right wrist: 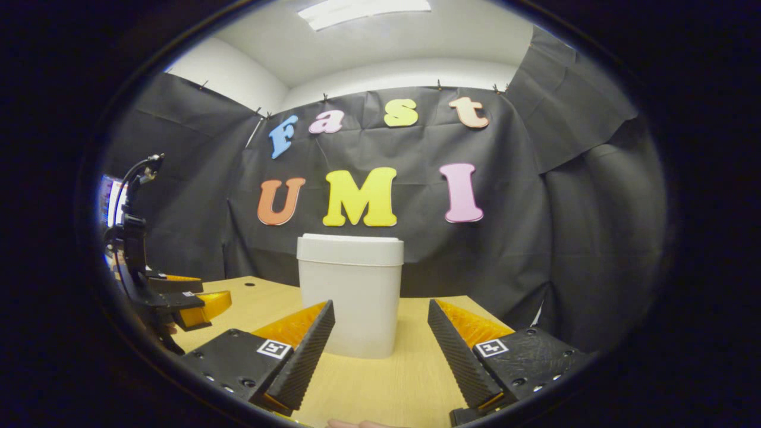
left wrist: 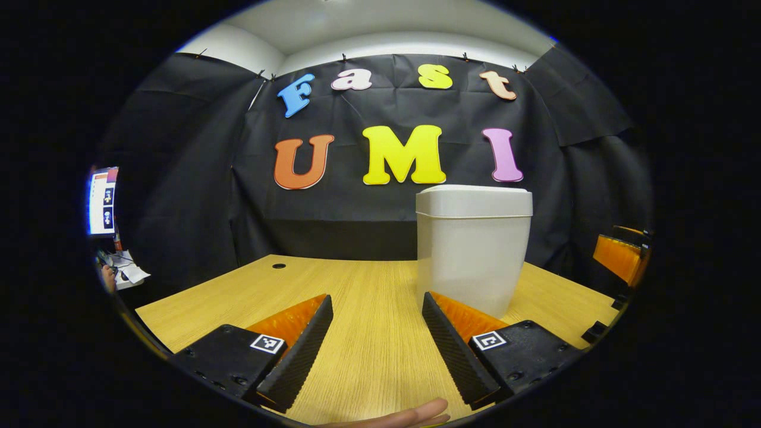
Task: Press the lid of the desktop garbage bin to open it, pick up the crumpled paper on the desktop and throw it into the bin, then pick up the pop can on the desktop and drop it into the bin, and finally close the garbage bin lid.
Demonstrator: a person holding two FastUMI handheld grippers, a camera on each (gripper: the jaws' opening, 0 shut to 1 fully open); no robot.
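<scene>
A white desktop garbage bin stands upright on the wooden table with its lid down. In the left gripper view it sits right of centre, just beyond my left gripper, which is open with nothing between its fingers. In the right gripper view the bin stands straight ahead, beyond my right gripper, also open and holding nothing. The left gripper also appears at the far left of the right gripper view. Part of the right gripper shows at the right edge of the left gripper view.
The table has a small cable hole near its back left. A lit screen and some clutter sit off the table's left side. A fingertip shows at the bottom of the left gripper view. Black cloth walls close the booth behind.
</scene>
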